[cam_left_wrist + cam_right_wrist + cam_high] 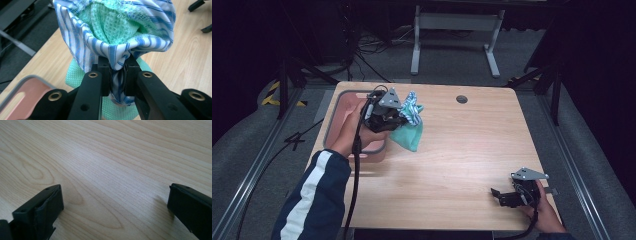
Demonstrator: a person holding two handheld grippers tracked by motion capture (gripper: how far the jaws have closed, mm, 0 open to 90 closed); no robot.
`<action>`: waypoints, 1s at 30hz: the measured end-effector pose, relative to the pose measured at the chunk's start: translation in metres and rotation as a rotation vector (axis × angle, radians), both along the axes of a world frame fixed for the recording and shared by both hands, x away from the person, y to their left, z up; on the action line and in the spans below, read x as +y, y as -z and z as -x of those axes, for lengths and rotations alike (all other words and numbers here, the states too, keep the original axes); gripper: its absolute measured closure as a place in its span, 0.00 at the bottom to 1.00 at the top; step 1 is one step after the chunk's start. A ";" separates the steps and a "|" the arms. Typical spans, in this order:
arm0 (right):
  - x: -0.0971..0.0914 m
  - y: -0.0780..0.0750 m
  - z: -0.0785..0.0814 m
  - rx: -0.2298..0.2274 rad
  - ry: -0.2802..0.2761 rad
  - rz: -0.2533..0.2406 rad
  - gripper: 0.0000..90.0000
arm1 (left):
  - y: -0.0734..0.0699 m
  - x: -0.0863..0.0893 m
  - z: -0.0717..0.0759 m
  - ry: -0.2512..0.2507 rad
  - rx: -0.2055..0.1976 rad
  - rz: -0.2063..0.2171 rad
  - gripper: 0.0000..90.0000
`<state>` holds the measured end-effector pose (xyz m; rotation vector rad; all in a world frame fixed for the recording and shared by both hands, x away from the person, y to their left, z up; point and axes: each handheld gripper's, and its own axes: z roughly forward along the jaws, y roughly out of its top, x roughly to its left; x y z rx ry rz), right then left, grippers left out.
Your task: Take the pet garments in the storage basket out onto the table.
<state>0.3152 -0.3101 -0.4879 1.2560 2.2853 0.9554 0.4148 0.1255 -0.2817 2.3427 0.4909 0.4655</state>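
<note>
In the high view the left tool [398, 116] holds a bunched cloth [411, 125] just above the worktop [462, 150], beside a pink tray [343, 107], while the right tool [502, 196] rests near the front right corner. The left gripper view shows its jaws clamped on the cloth's [112, 37] blue-striped fabric, seemingly wrapped around green weave. In the right gripper view, the jaws stand wide apart over bare wood, holding nothing.

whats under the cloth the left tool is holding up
The left tool pinches the green and blue-striped cloth above the bare wooden table, beside the pink tray. The spot directly beneath its hanging end is covered.
</note>
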 end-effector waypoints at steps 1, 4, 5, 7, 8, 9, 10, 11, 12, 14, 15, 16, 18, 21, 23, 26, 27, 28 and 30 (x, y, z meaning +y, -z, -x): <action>0.000 0.000 0.000 0.000 -0.001 0.002 0.01 | 0.002 -0.004 0.000 0.012 0.009 0.003 0.89; 0.000 0.000 0.000 0.000 -0.001 0.001 0.01 | 0.008 -0.017 0.000 0.035 0.014 -0.007 0.89; 0.000 0.000 0.000 0.000 -0.001 0.002 0.01 | 0.010 -0.022 0.000 0.043 0.021 -0.016 0.89; 0.000 0.000 0.000 -0.001 -0.002 0.002 0.01 | 0.014 -0.029 -0.001 0.057 0.028 -0.021 0.89; 0.000 0.000 0.000 0.000 0.000 0.000 0.01 | 0.017 -0.033 -0.002 0.064 0.036 -0.027 0.89; 0.000 0.000 0.000 -0.002 -0.002 0.003 0.01 | 0.020 -0.037 -0.003 0.070 0.040 -0.036 0.89; 0.000 0.000 0.000 0.000 -0.001 0.002 0.01 | 0.023 -0.041 -0.004 0.078 0.048 -0.043 0.89; 0.000 0.000 0.000 -0.001 -0.002 0.002 0.01 | 0.026 -0.045 -0.005 0.084 0.055 -0.049 0.89; 0.000 0.000 0.000 -0.001 -0.002 0.002 0.01 | 0.030 -0.049 -0.006 0.083 0.063 -0.052 0.89; 0.000 0.000 0.000 -0.001 -0.002 0.002 0.01 | 0.037 -0.056 -0.008 0.090 0.078 -0.064 0.89; 0.000 0.000 0.000 0.001 0.000 -0.002 0.01 | 0.041 -0.060 -0.009 0.091 0.088 -0.067 0.89; 0.000 0.000 0.000 0.000 -0.001 -0.002 0.01 | 0.045 -0.063 -0.011 0.098 0.095 -0.073 0.89; 0.000 0.000 0.000 0.000 -0.001 -0.002 0.01 | 0.053 -0.068 -0.014 0.091 0.106 -0.079 0.89; 0.000 0.000 0.000 0.000 -0.001 -0.001 0.01 | 0.065 -0.075 -0.019 0.093 0.137 -0.087 0.89; 0.000 0.000 0.000 0.001 -0.001 -0.002 0.01 | 0.072 -0.079 -0.021 0.095 0.155 -0.099 0.89; 0.000 0.000 0.000 0.001 -0.002 -0.002 0.01 | 0.081 -0.084 -0.025 0.089 0.180 -0.096 0.89; 0.000 0.000 0.000 0.001 -0.002 -0.002 0.01 | 0.084 -0.086 -0.026 0.086 0.186 -0.105 0.89; 0.000 0.000 0.000 0.001 -0.002 -0.002 0.01 | 0.087 -0.088 -0.027 0.089 0.190 -0.114 0.89; 0.000 0.000 0.000 0.000 -0.002 -0.002 0.01 | 0.094 -0.092 -0.029 0.086 0.202 -0.125 0.89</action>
